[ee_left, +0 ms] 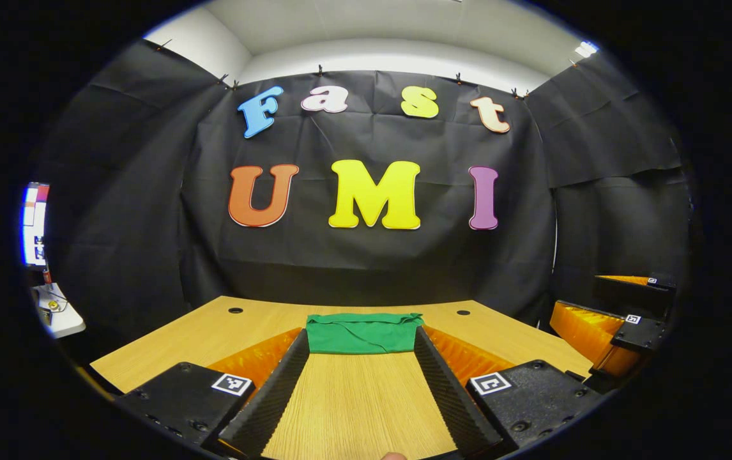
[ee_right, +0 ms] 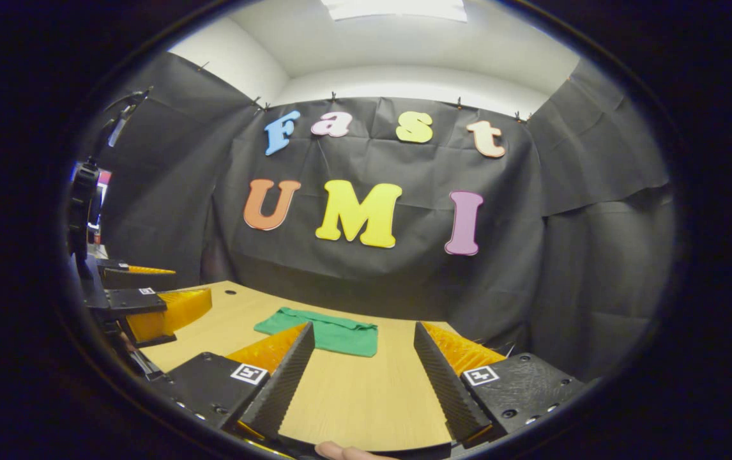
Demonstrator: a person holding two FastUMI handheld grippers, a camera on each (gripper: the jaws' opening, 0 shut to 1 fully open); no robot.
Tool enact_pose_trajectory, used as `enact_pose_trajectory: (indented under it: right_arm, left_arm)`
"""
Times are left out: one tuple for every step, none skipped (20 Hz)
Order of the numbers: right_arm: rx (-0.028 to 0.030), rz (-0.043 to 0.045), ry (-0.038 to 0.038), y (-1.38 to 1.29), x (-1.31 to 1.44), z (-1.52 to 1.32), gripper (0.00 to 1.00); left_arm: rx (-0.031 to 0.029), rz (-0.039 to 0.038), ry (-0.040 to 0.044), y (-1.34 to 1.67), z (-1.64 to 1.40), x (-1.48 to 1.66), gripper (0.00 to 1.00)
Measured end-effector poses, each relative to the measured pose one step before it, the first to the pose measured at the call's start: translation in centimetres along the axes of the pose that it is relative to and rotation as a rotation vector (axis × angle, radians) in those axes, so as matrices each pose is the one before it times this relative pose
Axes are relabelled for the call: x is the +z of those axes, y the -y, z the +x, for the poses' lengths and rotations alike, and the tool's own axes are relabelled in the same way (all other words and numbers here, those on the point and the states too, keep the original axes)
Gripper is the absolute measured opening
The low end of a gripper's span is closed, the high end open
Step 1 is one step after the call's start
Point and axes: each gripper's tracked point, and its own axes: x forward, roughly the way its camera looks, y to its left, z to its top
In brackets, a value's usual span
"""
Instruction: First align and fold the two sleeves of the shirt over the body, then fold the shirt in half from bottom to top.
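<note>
A green shirt [ee_left: 362,333] lies folded into a small flat rectangle on the wooden table [ee_left: 353,409], toward its far edge. My left gripper [ee_left: 361,335] is open, held above the table on the near side of the shirt, and holds nothing. In the right gripper view the same shirt [ee_right: 322,332] lies ahead and to the left. My right gripper [ee_right: 364,329] is open too, with bare table between its fingers. The right gripper [ee_left: 621,319] shows at the right edge of the left gripper view. The left gripper [ee_right: 149,303] shows at the left of the right gripper view.
The booth's black cloth wall [ee_left: 366,243] stands close behind the table's far edge. Two small round holes [ee_left: 236,310] sit in the tabletop near the back. Some equipment [ee_left: 46,300] stands off the table's left side. A fingertip [ee_right: 347,452] shows at the bottom edge.
</note>
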Motion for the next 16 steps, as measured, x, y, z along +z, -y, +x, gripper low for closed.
enact_pose_trajectory:
  right_arm:
    - [0.00085,-0.00021,-0.00784,-0.031,-0.377,0.037,0.95]
    - [0.00162,0.00027,-0.00826,-0.021,-0.414,0.073,0.96]
    - [-0.00079,-0.00070,-0.00784,0.155,-0.433,0.032,0.95]
    - [-0.00431,-0.00036,-0.00945,0.191,-0.351,0.196,0.95]
    - [-0.00315,0.00256,-0.00927,0.173,-0.371,0.108,0.96]
    - [-0.00165,0.00505,-0.01120,0.100,-0.300,0.096,0.96]
    - [0.00154,0.00891,-0.00967,0.012,-0.257,0.065,0.96]
    - [0.00194,0.01201,-0.00745,0.110,-0.114,0.125,0.96]
    - [0.00159,0.01085,-0.00696,0.076,-0.150,0.072,0.96]
    - [0.00134,0.00788,-0.00545,0.120,-0.171,0.061,0.95]
    - [-0.00005,0.00466,-0.00600,0.088,-0.105,0.084,0.95]
    - [-0.00171,0.00210,-0.00565,0.159,-0.327,0.015,0.95]
    - [0.00006,0.00104,-0.00654,0.079,-0.319,-0.010,0.95]
    - [0.00271,0.00093,-0.00672,-0.124,-0.155,0.069,0.96]
    - [0.00230,0.00172,-0.00562,-0.121,0.003,-0.007,0.95]
    - [0.00243,-0.00063,-0.00617,0.028,-0.364,-0.002,0.95]
  left_arm:
    - [-0.00087,0.00604,-0.00244,0.084,0.014,-0.193,1.00]
    - [-0.00189,0.00511,-0.00180,0.069,0.073,-0.057,1.00]
    - [-0.00345,0.00267,-0.00178,0.235,0.174,-0.053,1.00]
    - [-0.00332,0.00168,-0.00544,0.197,0.092,-0.217,1.00]
    - [-0.00242,0.00182,-0.00693,-0.013,0.033,-0.281,1.00]
    - [0.00139,-0.00078,-0.00631,-0.011,0.019,-0.208,1.00]
    - [0.00289,-0.00328,-0.00273,-0.141,0.001,0.057,1.00]
    - [0.00118,-0.00182,-0.00403,0.023,0.017,-0.066,1.00]
    - [0.00133,-0.00025,-0.00513,-0.021,0.029,-0.101,1.00]
    - [0.00245,-0.00045,-0.00161,-0.063,0.038,-0.004,1.00]
    - [0.00129,-0.00298,0.00187,-0.017,-0.117,0.035,1.00]
    - [-0.00377,-0.00012,-0.00002,0.093,0.034,0.043,1.00]
    - [-0.00036,0.00051,-0.00217,-0.024,0.032,-0.093,1.00]
    - [0.00147,0.00062,-0.00114,-0.035,0.003,-0.097,1.00]
    - [0.00047,0.00181,0.00052,0.049,-0.012,0.034,1.00]
    - [0.00023,0.00201,0.00076,0.029,0.054,0.021,1.00]
